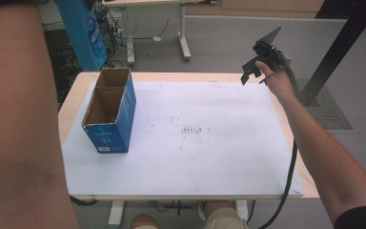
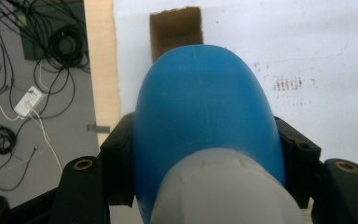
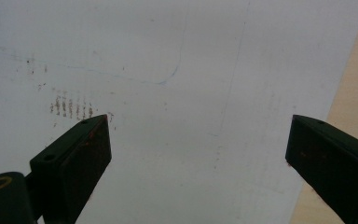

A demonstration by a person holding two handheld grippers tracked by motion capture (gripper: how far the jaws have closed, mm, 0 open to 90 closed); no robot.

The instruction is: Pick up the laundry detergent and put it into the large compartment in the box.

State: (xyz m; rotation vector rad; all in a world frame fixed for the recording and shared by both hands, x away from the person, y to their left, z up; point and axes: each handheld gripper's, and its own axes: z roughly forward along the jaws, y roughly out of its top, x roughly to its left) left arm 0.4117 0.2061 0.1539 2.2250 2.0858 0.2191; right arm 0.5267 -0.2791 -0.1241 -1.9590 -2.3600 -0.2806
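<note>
A lab: loose cables point(image 2: 9, 56) on floor, black rig frame point(image 1: 348, 33).

bottle point(image 2: 205, 116): bright blue body, pale grey-white cap end, clamped between the left gripper's point(image 2: 205, 154) black jaws
box point(image 1: 110, 110): blue outside with white print, plain brown cardboard inside, ahead of those jaws
sheet point(image 3: 177, 93): white, rows of brown-red specks just beyond the right gripper's point(image 3: 198, 154) left jaw
table edge point(image 3: 354, 93): light wood, past its right jaw
right gripper jaws: black
</note>
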